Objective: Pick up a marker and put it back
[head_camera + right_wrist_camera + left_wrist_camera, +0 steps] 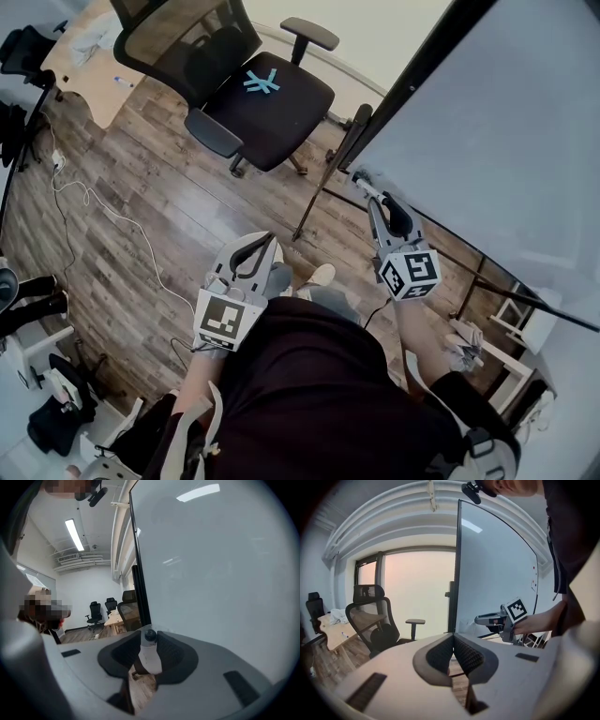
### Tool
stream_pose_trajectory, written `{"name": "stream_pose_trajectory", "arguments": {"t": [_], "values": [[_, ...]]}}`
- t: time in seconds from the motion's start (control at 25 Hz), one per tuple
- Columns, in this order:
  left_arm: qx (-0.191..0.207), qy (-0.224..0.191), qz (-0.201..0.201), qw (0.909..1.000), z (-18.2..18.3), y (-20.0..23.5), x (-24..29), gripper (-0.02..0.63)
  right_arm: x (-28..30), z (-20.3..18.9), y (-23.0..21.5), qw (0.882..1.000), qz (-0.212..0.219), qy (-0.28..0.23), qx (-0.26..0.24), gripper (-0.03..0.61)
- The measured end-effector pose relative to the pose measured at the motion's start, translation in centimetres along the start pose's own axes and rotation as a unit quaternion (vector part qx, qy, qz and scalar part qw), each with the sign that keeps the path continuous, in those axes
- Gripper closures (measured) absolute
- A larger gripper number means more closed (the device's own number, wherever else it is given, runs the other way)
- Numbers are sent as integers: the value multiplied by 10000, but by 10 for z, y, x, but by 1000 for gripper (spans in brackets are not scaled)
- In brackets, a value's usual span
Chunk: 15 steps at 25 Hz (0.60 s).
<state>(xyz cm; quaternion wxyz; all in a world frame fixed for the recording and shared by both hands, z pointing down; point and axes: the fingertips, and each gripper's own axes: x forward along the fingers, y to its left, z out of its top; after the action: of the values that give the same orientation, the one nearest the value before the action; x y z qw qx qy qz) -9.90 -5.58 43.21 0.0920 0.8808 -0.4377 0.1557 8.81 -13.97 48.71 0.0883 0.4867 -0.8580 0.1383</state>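
Observation:
A white marker [149,654] with a dark cap is clamped between the pads of my right gripper [149,657], which is shut on it. The cap end points forward, close to the whiteboard [211,573]. In the head view the right gripper [373,199] is raised beside the whiteboard's [497,122] lower left edge, and the marker [364,184] sticks out past its tips. My left gripper [260,249] hangs lower, over the floor. Its jaws [453,654] are shut with nothing between them. The right gripper [497,619] also shows in the left gripper view.
A black mesh office chair [253,84] stands on the wooden floor ahead, with a wooden desk [84,56] beyond it. White cables [103,211] trail across the floor at the left. The whiteboard's dark stand leg [323,202] slants down near the person's feet.

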Motion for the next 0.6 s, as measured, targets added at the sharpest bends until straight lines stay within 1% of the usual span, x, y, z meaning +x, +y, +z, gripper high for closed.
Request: {"name": "stream_pose_trajectory", "arguments": {"t": [0.12, 0.32, 0.6], "values": [[42, -29, 0, 10000, -2, 1, 0, 606, 2, 0, -2, 10000, -59, -28, 27, 487], [-28, 2, 0, 10000, 1, 1, -1, 604, 2, 3, -4, 9999, -108, -33, 52, 491], [-25, -42, -49, 10000, 4, 2, 2, 604, 0, 6, -6, 9998, -171, -58, 66, 492]]}}
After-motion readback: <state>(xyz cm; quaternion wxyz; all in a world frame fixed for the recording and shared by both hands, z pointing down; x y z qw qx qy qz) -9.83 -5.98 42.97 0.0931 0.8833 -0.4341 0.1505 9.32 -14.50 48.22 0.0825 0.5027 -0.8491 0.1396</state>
